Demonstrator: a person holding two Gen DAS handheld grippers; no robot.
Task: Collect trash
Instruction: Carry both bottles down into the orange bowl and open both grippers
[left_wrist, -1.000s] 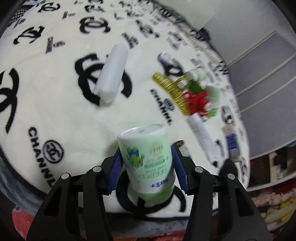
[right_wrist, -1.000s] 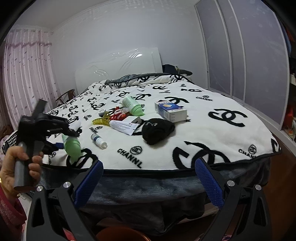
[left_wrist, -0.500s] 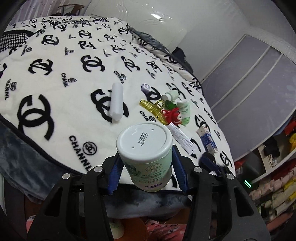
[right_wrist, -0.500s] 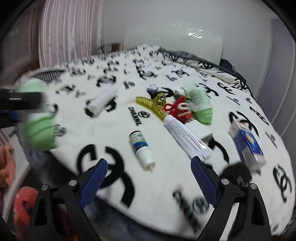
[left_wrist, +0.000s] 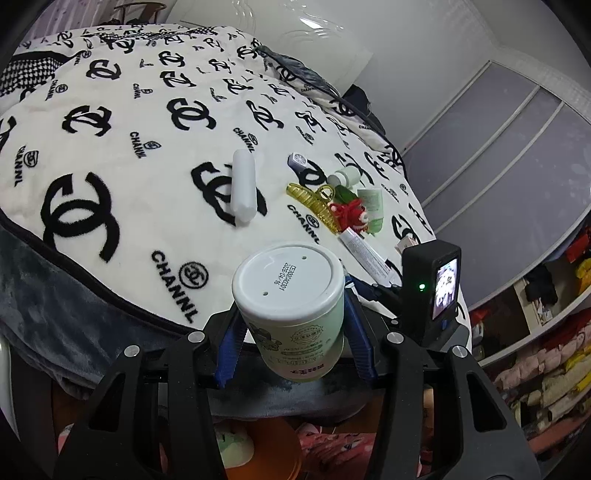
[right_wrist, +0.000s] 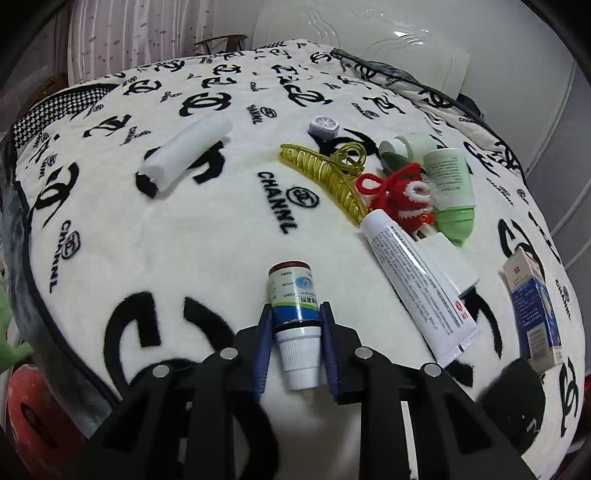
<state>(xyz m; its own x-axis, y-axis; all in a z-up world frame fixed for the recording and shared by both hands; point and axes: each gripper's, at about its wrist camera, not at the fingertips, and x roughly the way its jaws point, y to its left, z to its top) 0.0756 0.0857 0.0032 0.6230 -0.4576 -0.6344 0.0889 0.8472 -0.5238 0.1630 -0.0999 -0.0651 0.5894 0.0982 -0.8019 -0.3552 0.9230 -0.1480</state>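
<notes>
While both grippers clamp bottles, clutter lies on the blanket.
Left gripper grips a green bottle at lower centre; right gripper pinches the small bottle, lower centre.

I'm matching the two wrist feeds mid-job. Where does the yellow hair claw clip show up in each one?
Left wrist: the yellow hair claw clip lies right of center on the blanket, beyond the held green canister.
Right wrist: the clip is above center, beyond the small bottle between the fingers.
Shared landmark: the red knitted charm just right of the clip.
</notes>
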